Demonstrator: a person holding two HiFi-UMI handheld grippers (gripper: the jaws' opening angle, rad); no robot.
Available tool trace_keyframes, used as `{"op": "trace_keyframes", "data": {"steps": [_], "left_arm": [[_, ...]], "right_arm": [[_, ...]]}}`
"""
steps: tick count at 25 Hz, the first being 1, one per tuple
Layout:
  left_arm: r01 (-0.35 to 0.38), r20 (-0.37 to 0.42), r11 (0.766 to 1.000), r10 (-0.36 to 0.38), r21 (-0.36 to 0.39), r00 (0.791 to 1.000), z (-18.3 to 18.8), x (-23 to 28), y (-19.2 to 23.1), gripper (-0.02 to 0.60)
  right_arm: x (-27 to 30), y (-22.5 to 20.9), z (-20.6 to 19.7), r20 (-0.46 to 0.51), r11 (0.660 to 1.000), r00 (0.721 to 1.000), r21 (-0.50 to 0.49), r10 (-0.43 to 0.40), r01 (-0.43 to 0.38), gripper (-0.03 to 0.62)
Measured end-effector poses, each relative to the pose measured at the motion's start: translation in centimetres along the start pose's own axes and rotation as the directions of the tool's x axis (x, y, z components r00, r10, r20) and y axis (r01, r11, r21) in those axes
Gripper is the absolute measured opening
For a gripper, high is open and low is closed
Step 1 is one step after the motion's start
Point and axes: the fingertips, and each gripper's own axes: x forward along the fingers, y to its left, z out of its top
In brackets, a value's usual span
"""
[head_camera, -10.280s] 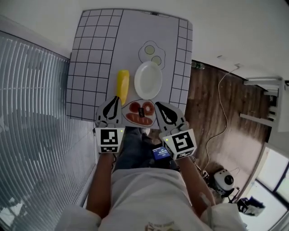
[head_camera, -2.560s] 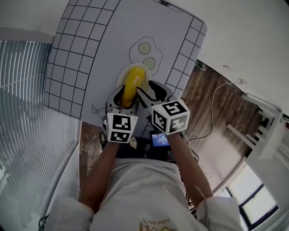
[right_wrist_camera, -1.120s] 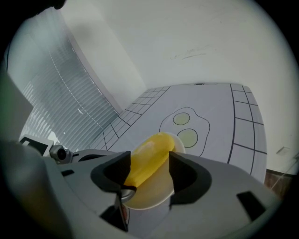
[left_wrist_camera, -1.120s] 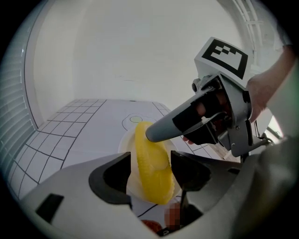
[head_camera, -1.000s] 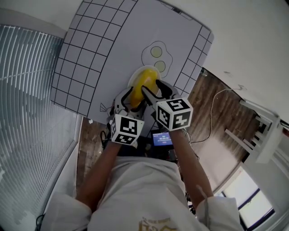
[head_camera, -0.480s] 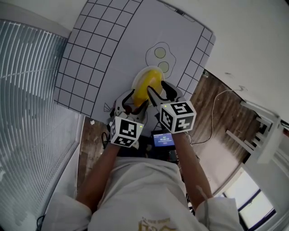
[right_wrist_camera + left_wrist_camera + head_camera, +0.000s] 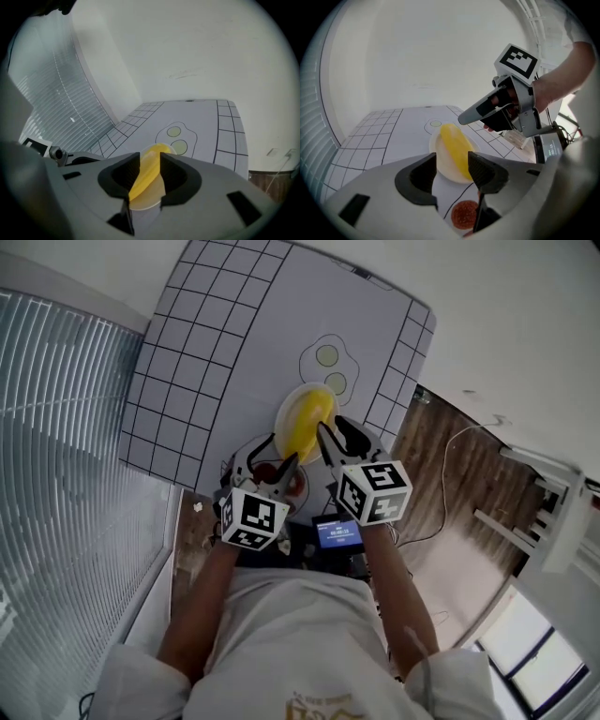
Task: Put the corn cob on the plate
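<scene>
L tongs (image 7: 453,165) & R tongs (image 7: 150,169) empty, jaws apart, just been narrowing; I see corn (image 7: 305,423) on plate (image 7: 442,164) just ahead.

No words or brand names can be read. The cube (image 7: 251,519) on the left gripper (image 7: 272,460) and the cube (image 7: 375,491) on the right gripper (image 7: 336,439) bear black-and-white square code markers. A small blue screen (image 7: 336,532) shows pale digits, too small to read. The table mat (image 7: 234,343) carries a printed grid and a fried-egg outline (image 7: 326,369).
</scene>
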Motion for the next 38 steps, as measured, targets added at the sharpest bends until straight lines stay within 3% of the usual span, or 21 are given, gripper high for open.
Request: {"op": "trace_keyframes", "data": {"steps": [2, 7, 13, 20, 23, 26, 29, 34, 38], "left_arm": [[-0.016, 0.013, 0.999, 0.015, 0.03, 1.0, 0.2, -0.5, 0.2, 0.174], [-0.023, 0.049, 0.999, 0.022, 0.026, 0.999, 1.0, -1.3, 1.3, 0.047], [-0.061, 0.071, 0.996, 0.057, 0.067, 0.996, 2.7, -2.6, 2.9, 0.02], [-0.092, 0.149, 0.996, 0.092, -0.012, 0.984, 6.1, -6.2, 5.4, 0.008], [-0.125, 0.259, 0.992, 0.124, -0.015, 0.958, 9.7, -9.1, 6.1, 0.009], [-0.154, 0.384, 0.988, 0.146, -0.009, 0.912, 13.9, -12.0, 6.3, 0.008], [-0.151, 0.458, 0.988, 0.141, -0.014, 0.878, 16.4, -13.7, 6.3, 0.008], [-0.145, 0.526, 0.989, 0.13, -0.013, 0.84, 18.6, -15.4, 5.5, 0.008], [-0.147, 0.543, 0.989, 0.117, 0.012, 0.832, 18.9, -15.9, 4.7, 0.008]], "right_arm": [[-0.8, 0.0, 0.1, 0.029, 1.0, 1.0, 0.003, -0.009, 0.009, 0.106], [-3.2, -0.8, -0.2, 0.092, 0.998, 0.995, 0.061, -0.031, 0.026, 0.008], [-6.3, -1.8, 0.8, 0.177, 0.994, 0.979, 0.058, -0.097, 0.089, 0.008], [-10.5, -1.3, 3.4, 0.315, 0.985, 0.935, -0.013, -0.16, 0.173, 0.008], [-12.8, -0.2, 5.2, 0.4, 0.977, 0.902, -0.069, -0.16, 0.204, 0.008], [-15.3, 0.9, 6.9, 0.474, 0.961, 0.866, -0.127, -0.157, 0.244, 0.006], [-17.4, 1.6, 8.3, 0.524, 0.947, 0.835, -0.151, -0.167, 0.284, 0.006], [-19.7, 1.7, 9.3, 0.58, 0.939, 0.793, -0.132, -0.187, 0.317, 0.006], [-20.6, 1.7, 9.7, 0.604, 0.937, 0.773, -0.12, -0.192, 0.327, 0.006]]}}
